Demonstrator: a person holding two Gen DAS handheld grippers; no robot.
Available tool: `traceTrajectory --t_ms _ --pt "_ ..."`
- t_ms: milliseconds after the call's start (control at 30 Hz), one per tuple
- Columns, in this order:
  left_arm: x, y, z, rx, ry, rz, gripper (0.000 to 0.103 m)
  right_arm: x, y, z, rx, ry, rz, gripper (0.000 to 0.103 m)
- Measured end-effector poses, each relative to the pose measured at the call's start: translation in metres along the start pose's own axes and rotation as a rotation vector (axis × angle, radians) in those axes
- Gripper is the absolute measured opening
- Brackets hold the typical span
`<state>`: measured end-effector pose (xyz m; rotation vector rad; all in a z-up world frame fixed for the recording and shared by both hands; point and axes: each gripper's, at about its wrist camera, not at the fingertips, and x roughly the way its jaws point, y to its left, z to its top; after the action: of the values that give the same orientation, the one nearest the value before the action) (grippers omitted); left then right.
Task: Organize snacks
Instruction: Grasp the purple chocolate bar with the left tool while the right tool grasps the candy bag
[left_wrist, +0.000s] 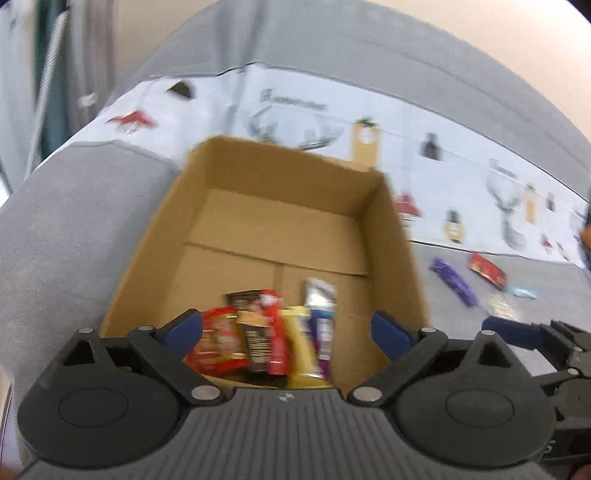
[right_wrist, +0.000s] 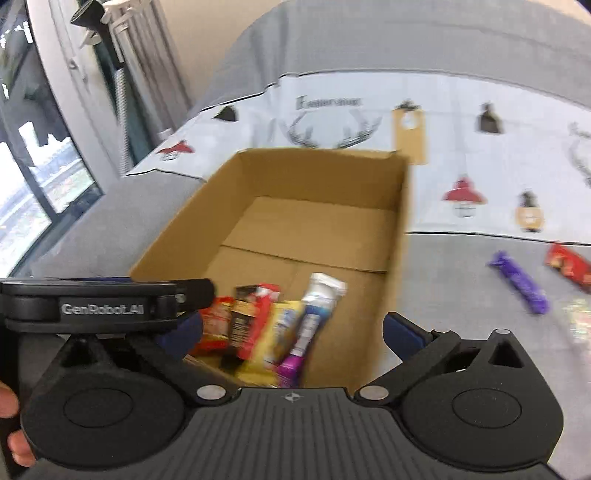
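Both your claws, left (left_wrist: 288, 328) and right (right_wrist: 293, 332), wide open and empty, above snack packets (left_wrist: 258, 332) in the cardboard box (left_wrist: 280, 173).

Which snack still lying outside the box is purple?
The long purple bar on the grey sofa seat, right of the cardboard box. The packet beside it is red.
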<state>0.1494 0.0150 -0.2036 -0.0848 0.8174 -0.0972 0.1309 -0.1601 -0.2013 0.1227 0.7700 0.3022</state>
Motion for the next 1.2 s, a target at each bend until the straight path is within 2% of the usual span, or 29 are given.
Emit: traceTrajectory --t_ms 67,167,300,400,467,633,733,867,1000,1067,1100,1167,1200 --pt "-0.010 -0.024 -0.001 0.031 -0.020 -0.021 0.099 -0.020 -0.012 -0.005 -0.004 -0.035 -0.011 0.103" --pt "-0.015 -0.060 -0.003 0.049 -0.035 -0.099 0.099 -0.048 -0.036 -0.013 -0.004 -0.102 -0.074 0.103" --pt "-0.014 -0.110 -0.008 0.098 -0.056 -0.162 0.099 -0.085 -0.081 -0.027 0.026 -0.173 -0.069 0.102" --pt "-0.006 -0.144 -0.014 0.148 -0.068 -0.258 0.100 -0.101 -0.120 -0.041 0.054 -0.216 -0.098 0.102" --pt "0.005 -0.167 -0.020 0.196 -0.065 -0.272 0.103 -0.102 -0.148 -0.051 0.075 -0.233 -0.127 0.102" --pt "0.055 -0.217 -0.035 0.304 -0.016 -0.231 0.103 -0.080 -0.211 -0.075 0.032 -0.230 -0.218 0.102" --pt "0.096 -0.235 -0.032 0.291 0.028 -0.247 0.103 -0.055 -0.242 -0.086 -0.029 -0.233 -0.236 0.102" --pt "0.148 -0.251 -0.021 0.255 0.067 -0.258 0.103 -0.017 -0.283 -0.085 -0.039 -0.154 -0.235 0.102" --pt "0.199 -0.274 -0.008 0.243 0.086 -0.251 0.102 0.021 -0.314 -0.078 -0.131 -0.078 -0.251 0.102" --pt "0.225 -0.285 -0.003 0.245 0.097 -0.241 0.100 0.039 -0.334 -0.078 -0.113 -0.036 -0.236 0.102" --pt "0.239 -0.290 0.001 0.244 0.104 -0.234 0.096 0.046 -0.345 -0.078 -0.094 -0.021 -0.220 0.102" --pt "0.267 -0.299 0.007 0.238 0.133 -0.221 0.080 0.058 -0.364 -0.079 -0.071 0.002 -0.210 0.102" --pt "0.281 -0.303 0.009 0.237 0.157 -0.213 0.068 0.065 -0.374 -0.080 -0.047 0.016 -0.198 0.102"
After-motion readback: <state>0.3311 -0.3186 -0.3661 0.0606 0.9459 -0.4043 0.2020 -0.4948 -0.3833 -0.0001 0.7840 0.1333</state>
